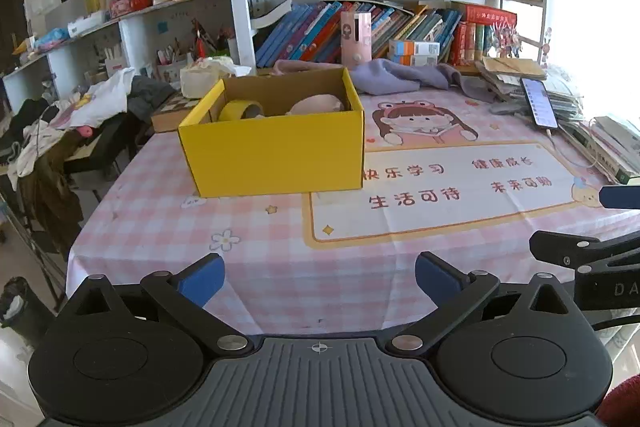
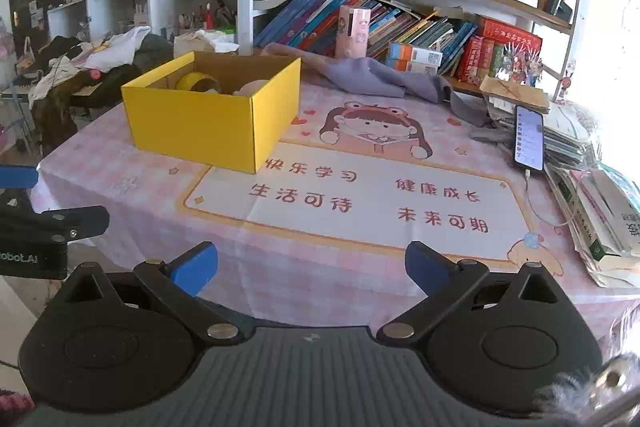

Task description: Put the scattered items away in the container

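- The left gripper (image 1: 319, 277) has its jaws spread wide with nothing between them, only bare checked cloth of the worktop (image 1: 280, 291) showing in the gap.
- The right gripper (image 2: 311, 267) is the same: jaws spread wide, nothing held, hovering over the near edge of the worktop.
- From the left jaws, the yellow box (image 1: 276, 151) lies ahead and slightly left, on the far half of the cloth; from the right jaws it sits ahead and well to the left, so I judge the left hand to be the nearer one.
- The box's long axis runs roughly left to right across the worktop, with its broad yellow side facing the left jaws and a corner turned toward the right jaws.
- Inside it, a yellow tape roll (image 1: 240, 110) leans at the left and a pale pink rounded item (image 1: 316, 105) lies at the right (what it is I cannot tell).
- The box is open-topped cardboard, bright yellow outside and plain brown inside.
- No loose small item shows on the open cloth near either gripper, so the tidying looks close to done; a purple cloth (image 1: 396, 77) lies at the far edge behind the box, and a phone (image 1: 540, 103) leans at the far right.
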Tool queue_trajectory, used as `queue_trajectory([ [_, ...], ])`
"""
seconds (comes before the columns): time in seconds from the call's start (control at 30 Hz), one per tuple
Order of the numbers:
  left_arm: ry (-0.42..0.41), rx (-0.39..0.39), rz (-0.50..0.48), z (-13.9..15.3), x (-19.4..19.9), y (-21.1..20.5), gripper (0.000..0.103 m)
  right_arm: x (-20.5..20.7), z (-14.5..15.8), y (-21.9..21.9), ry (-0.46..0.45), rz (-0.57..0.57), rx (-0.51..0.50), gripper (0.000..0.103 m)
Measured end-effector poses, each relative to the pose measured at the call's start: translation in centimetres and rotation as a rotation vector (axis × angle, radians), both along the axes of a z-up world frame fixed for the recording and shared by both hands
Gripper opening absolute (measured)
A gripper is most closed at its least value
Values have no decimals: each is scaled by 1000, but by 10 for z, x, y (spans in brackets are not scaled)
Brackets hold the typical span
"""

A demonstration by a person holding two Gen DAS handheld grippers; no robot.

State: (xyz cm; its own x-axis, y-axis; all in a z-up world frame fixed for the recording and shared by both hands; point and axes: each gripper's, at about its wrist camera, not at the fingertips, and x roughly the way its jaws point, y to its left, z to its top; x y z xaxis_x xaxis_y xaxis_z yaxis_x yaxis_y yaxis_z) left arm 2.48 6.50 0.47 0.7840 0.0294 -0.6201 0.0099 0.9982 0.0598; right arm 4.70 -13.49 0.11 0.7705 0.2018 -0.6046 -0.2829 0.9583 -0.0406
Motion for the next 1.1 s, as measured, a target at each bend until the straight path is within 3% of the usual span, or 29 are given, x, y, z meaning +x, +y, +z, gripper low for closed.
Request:
queue_trajectory([
  [0.23,0,16,40,0,-2,-3,103,-4,-2,-3,12,14,1,101],
  [1.1,26,22,-14,-2,-6,-18,103,-6,-1,-14,21,8,20,103],
])
